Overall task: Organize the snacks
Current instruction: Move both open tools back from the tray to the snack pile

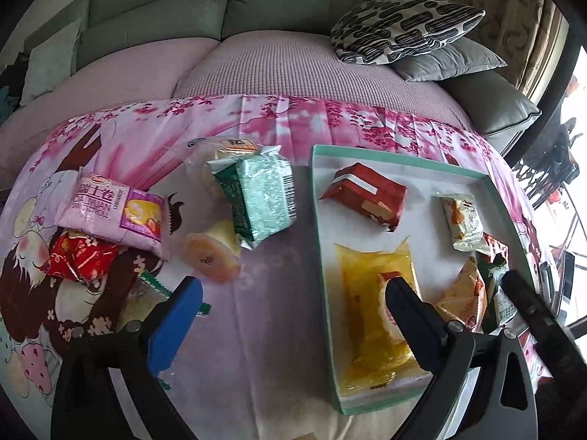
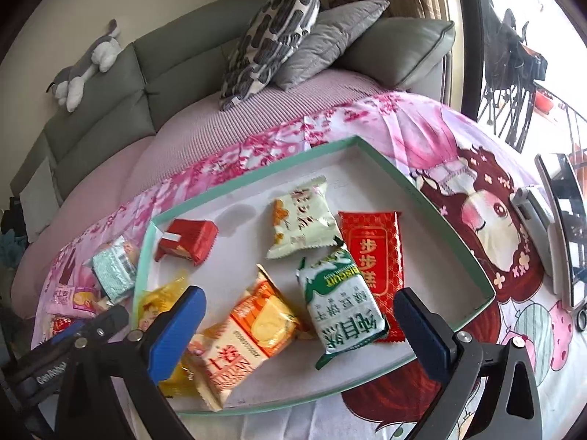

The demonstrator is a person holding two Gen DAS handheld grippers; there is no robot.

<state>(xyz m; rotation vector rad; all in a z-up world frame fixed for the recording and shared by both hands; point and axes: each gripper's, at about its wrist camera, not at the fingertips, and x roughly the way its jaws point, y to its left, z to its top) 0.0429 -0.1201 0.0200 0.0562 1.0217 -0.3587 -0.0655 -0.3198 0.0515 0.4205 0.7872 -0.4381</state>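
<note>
A white tray with a teal rim (image 2: 256, 172) holds several snack packets: a dark red one (image 2: 187, 242), a cream one (image 2: 301, 220), a bright red one (image 2: 374, 256), a green-white biscuit pack (image 2: 341, 308), an orange one (image 2: 249, 333) and a yellow one (image 1: 370, 293). My right gripper (image 2: 301, 330) hangs open over the orange and biscuit packs, gripping neither. My left gripper (image 1: 293, 311) is open and empty above the tray's left rim (image 1: 323, 256). Left of the tray lie a green packet (image 1: 256, 198), a pink roll packet (image 1: 113, 216), a red packet (image 1: 79, 256) and a clear-wrapped pastry (image 1: 212, 256).
A pink cartoon cloth (image 1: 256, 348) covers the table. Behind it stands a grey sofa (image 1: 220, 11) with patterned and grey cushions (image 1: 403, 25) and a plush toy (image 2: 88, 66). A device on a stand (image 2: 557, 227) sits at the table's right edge.
</note>
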